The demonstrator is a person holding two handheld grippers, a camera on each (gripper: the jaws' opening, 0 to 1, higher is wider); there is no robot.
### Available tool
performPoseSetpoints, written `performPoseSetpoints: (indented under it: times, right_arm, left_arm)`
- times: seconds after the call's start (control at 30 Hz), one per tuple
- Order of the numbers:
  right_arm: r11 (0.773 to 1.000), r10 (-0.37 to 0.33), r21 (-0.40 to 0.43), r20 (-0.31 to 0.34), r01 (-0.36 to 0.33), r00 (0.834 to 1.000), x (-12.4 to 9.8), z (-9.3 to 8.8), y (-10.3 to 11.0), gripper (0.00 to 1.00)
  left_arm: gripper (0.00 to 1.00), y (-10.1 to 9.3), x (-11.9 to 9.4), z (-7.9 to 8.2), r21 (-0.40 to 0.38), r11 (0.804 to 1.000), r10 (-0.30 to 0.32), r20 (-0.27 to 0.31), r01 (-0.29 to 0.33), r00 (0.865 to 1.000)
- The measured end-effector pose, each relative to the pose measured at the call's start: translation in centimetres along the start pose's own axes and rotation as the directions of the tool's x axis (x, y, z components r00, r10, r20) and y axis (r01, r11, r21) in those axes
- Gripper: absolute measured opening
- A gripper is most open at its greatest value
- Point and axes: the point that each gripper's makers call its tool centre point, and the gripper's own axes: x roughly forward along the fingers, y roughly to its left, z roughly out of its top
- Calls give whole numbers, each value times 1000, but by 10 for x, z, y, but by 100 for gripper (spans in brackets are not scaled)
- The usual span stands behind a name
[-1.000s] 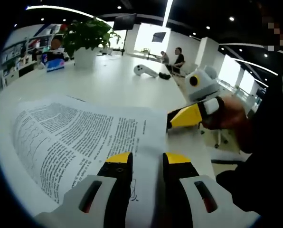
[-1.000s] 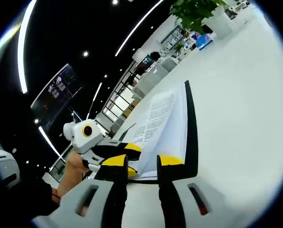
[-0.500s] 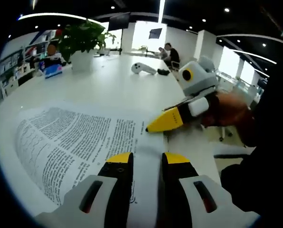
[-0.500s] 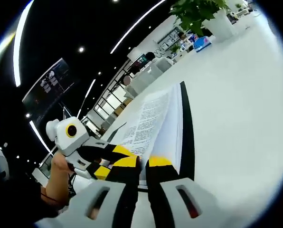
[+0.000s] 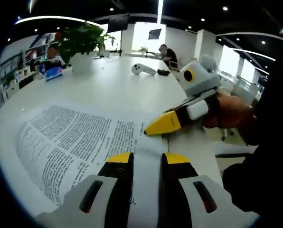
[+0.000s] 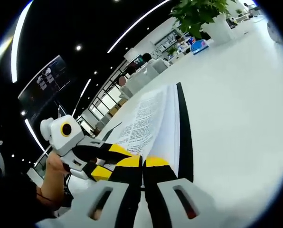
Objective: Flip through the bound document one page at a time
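While we pinch the page edge:
Document: bound document (image 5: 80,137) lies open on the white table (image 5: 117,80).
Right gripper (image 6: 143,163): closed on the page corner.
Left gripper (image 5: 146,159): parted, straddling paper, gripping nothing.
Next: we judge lift and turn.

Matt printed paper document (image 5: 80,137) on smooth glossy white table (image 5: 117,83)

The white printed bound document (image 5: 80,142) lies on the white worktop (image 5: 122,85), at lower left of the left gripper view. The right tongs (image 5: 146,132) enter from the right, tips at its edge. A potted green plant (image 5: 80,45) stands upper left, behind it.
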Motion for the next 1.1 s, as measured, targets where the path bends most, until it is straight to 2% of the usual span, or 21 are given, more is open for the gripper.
performPoseSetpoints:
  times: [0.13, 0.33, 0.4, 0.47, 0.57, 0.7, 0.83, 0.9, 1.0, 1.07, 1.1]
  right_arm:
    - [999, -16, -36, -8, 15, 1000, 0, 0, -1, 2]
    - [999, -21, -49, -3, 21, 1000, -1, 0, -1, 2]
    - [999, -15, -35, 0, 15, 1000, -2, 0, -2, 2]
    - [1000, -6, 5, 12, 6, 1000, -2, 0, -2, 2]
    - [1000, -6, 11, 18, 5, 1000, -4, 0, 0, 2]
    - [1000, -7, 5, 26, 7, 1000, -6, 1, 3, 2]
    - [1000, -14, -9, 39, 14, 999, -5, 4, 5, 2]
    - [1000, -18, -8, 49, 18, 999, -4, 5, 6, 2]
    - [1000, -18, -23, 44, 19, 999, 1, 7, 11, 2]
    - [999, -13, -43, 39, 15, 999, 4, 9, 16, 2]
    - [999, -10, -52, 38, 12, 999, 4, 10, 18, 2]
  left_arm:
    - [27, -1, 0, -1, 14, 1000, 24, -2, -24, 1000]
    - [27, -1, 0, -1, 18, 999, 33, 24, -33, 999]
    - [30, -2, 0, 0, 21, 999, 30, 28, -31, 999]
    - [30, -2, -3, 0, -9, 999, 49, 24, -49, 999]
    - [31, -3, -11, 4, -10, 998, 64, 37, -64, 997]
    - [32, -4, -36, 19, -49, 995, 91, 140, -85, 986]
    - [32, -3, -71, 17, -111, 988, 128, 219, -105, 967]
    - [31, 3, -92, 5, -149, 980, 166, 233, -133, 958]
    - [31, 16, -123, -19, -189, 961, 243, 217, -204, 945]
    - [31, 25, -146, -34, -221, 941, 302, 210, -255, 930]
    - [31, 30, -161, -41, -243, 927, 338, 215, -285, 916]
